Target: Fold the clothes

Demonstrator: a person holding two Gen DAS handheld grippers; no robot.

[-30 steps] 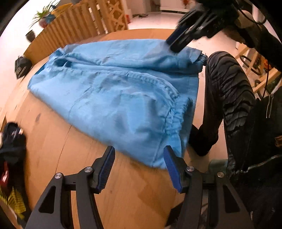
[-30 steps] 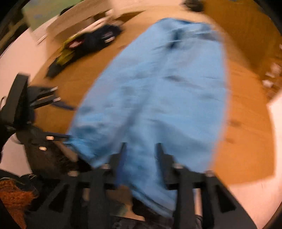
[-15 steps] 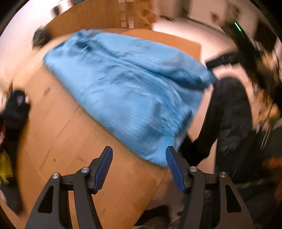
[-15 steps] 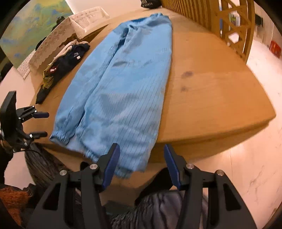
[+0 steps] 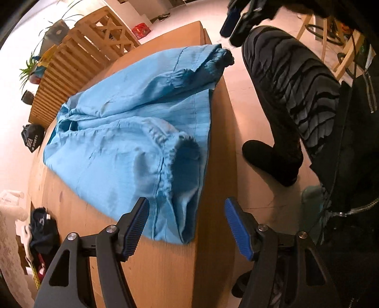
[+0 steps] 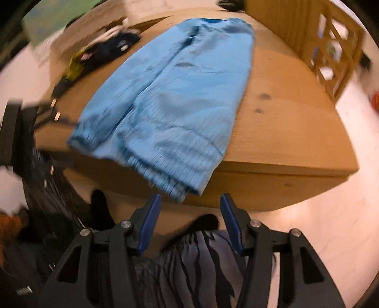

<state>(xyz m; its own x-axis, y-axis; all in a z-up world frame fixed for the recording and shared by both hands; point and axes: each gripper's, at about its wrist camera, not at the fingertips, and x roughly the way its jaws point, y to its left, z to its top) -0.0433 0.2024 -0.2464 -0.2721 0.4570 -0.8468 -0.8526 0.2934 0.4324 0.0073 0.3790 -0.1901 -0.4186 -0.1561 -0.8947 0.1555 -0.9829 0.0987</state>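
Wooden table (image 5: 165,272), blue garment (image 5: 132,132) overhanging its edge, pale floor (image 6: 343,237)

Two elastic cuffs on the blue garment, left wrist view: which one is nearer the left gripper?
The puckered cuff just ahead of the open left gripper. The other cuff lies at the far table corner, near the right gripper.

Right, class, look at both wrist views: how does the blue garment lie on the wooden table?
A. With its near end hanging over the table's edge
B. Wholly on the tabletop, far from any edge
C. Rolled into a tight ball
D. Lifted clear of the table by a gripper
A: the blue garment lies spread on the table, its near end drooping over the edge, while the left gripper and right gripper are open, holding nothing.
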